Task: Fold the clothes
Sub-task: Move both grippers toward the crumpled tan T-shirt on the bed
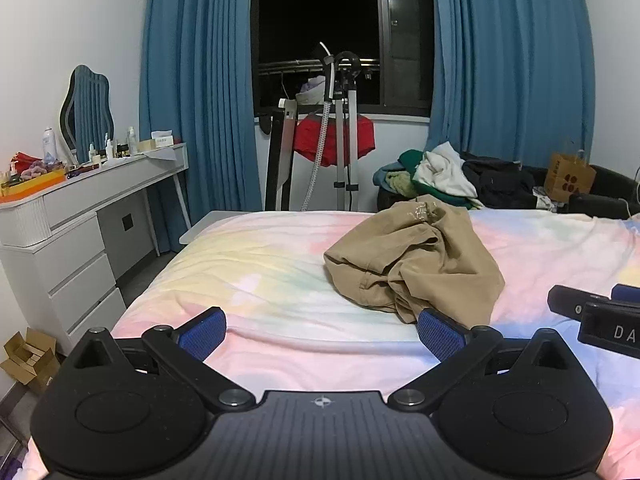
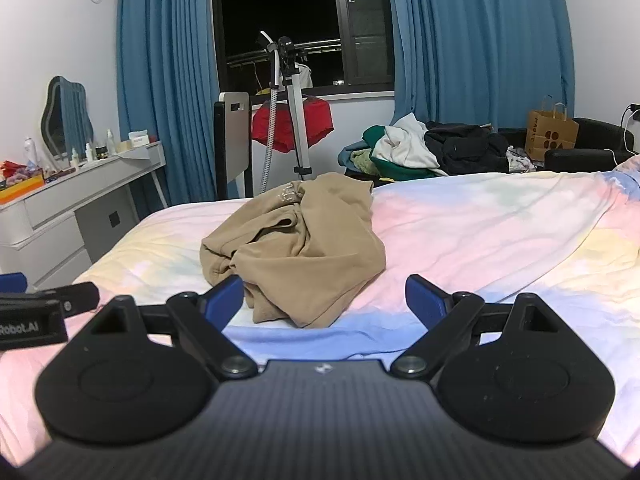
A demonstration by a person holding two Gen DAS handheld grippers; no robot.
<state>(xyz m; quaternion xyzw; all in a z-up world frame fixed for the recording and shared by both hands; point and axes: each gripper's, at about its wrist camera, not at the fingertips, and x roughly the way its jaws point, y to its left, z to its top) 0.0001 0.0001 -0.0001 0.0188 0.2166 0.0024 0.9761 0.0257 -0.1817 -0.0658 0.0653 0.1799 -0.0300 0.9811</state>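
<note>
Ahead of the left gripper [image 1: 322, 334], whose blue-padded fingers are standing wide apart and holding nothing, the crumpled tan cotton garment [image 1: 416, 262] is lying bunched mid-width on the pastel tie-dye bedsheet [image 1: 256, 264], toward the foot edge. Pinching several layers together is a risk.

Likewise, the right gripper [image 2: 324, 300] is gaping empty just short of the garment; catching sheet along with cloth is possible.

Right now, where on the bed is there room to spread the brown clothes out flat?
The pastel tie-dye bedsheet lies bare right of the crumpled tan garment, and also left of it toward the white dresser. Beyond the bed's far edge, the heap of clothes crowds things.
</note>
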